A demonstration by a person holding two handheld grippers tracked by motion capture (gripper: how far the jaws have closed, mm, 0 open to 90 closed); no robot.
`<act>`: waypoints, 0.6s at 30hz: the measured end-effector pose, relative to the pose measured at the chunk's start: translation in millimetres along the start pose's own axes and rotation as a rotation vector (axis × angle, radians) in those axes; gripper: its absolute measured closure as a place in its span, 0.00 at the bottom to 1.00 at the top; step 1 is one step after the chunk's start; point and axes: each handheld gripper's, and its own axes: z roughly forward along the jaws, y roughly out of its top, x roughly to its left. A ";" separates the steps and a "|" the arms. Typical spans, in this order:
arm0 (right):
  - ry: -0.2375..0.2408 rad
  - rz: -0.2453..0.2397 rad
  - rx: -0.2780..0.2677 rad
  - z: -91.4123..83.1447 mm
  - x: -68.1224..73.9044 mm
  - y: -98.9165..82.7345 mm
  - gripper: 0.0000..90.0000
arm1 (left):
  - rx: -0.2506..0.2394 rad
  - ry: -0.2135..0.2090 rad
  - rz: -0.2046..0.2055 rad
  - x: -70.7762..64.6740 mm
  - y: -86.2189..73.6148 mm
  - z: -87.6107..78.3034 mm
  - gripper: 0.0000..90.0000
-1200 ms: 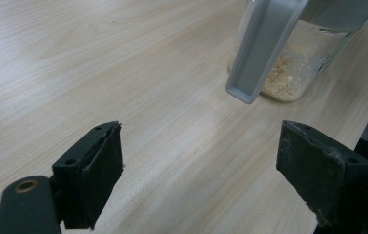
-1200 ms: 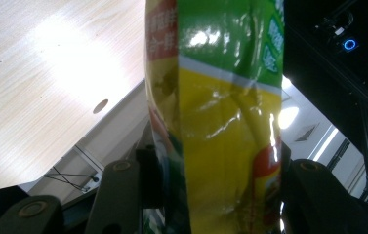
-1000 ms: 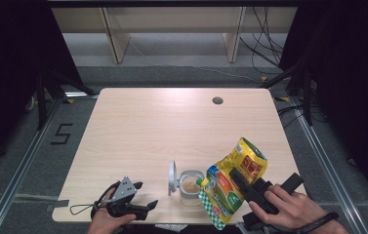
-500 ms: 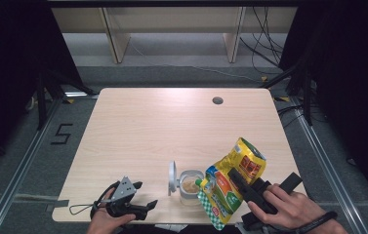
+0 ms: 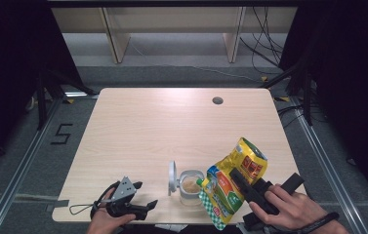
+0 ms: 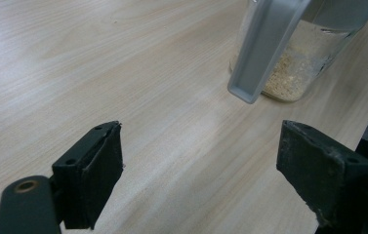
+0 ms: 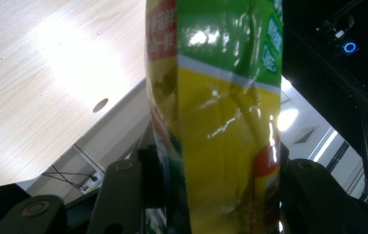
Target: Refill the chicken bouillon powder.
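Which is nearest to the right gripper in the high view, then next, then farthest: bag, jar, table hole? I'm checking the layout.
1. Bag: clamped in the right gripper, near edge.
2. Jar: just left of the bag, lid open.
3. Table hole: far edge, well beyond both.

A light wooden table (image 5: pixel 137 126) carries a clear jar (image 5: pixel 190 187) of brown granules near its front edge.
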 end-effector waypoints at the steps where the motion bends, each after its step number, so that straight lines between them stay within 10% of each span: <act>1: 0.002 -0.019 -0.009 0.8 -0.9 0.4 0.66 | 0.000 0.005 0.003 0.5 -0.2 0.1 0.19; 18: 0.001 -0.007 -0.012 0.8 -0.4 -0.1 0.66 | -0.023 0.004 0.012 -0.2 0.0 -0.7 0.19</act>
